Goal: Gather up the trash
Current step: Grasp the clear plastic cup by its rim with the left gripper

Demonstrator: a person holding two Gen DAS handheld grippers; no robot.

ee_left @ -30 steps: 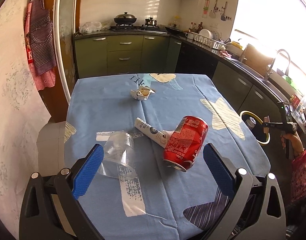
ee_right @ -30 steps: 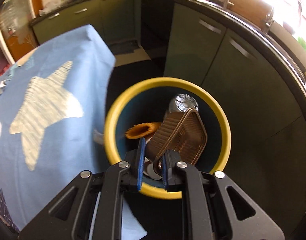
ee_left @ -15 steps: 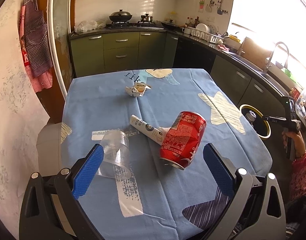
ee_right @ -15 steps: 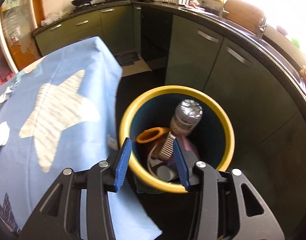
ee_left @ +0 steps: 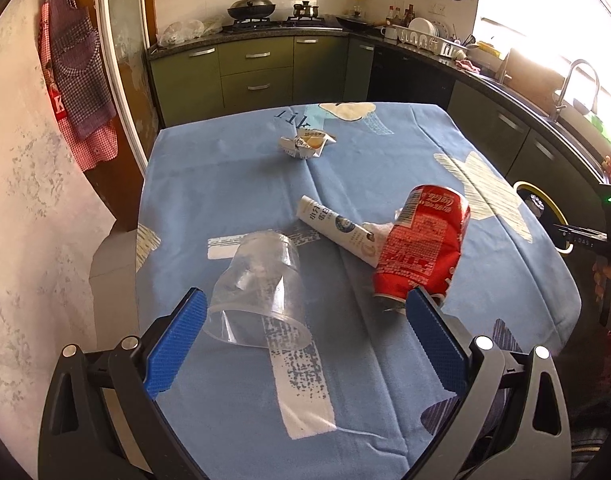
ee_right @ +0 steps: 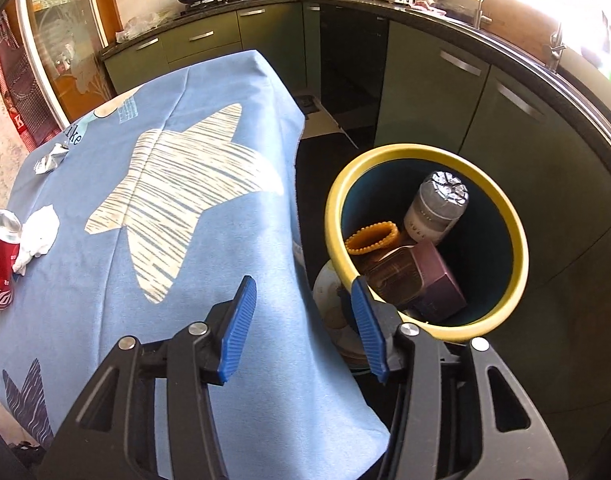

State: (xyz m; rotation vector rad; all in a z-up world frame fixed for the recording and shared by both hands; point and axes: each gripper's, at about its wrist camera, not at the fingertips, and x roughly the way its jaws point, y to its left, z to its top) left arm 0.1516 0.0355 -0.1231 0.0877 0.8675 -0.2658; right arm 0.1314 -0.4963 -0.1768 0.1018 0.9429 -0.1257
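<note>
On the blue tablecloth [ee_left: 233, 184] lie a clear plastic cup [ee_left: 257, 288] on its side, a dented red cola can [ee_left: 423, 248], a white tube [ee_left: 337, 230], a crumpled white tissue [ee_right: 35, 236] and a crumpled wrapper [ee_left: 305, 144]. My left gripper [ee_left: 305, 340] is open and empty, just short of the cup and the can. My right gripper [ee_right: 301, 320] is open and empty, above the table's edge beside the yellow-rimmed bin [ee_right: 517, 256]. The bin holds a brown tray [ee_right: 421, 280], a grey bottle [ee_right: 437, 208] and an orange ring [ee_right: 371, 236].
Green kitchen cabinets [ee_left: 257, 68] and a counter with a sink [ee_left: 577, 92] run along the back and right. A wall and hanging aprons [ee_left: 77, 76] are to the left of the table. The bin stands on the dark floor between table and cabinets.
My right gripper opened and let the brown tray fall into the bin, then drew back and left toward the table. My left gripper moved slightly closer to the cup and can.
</note>
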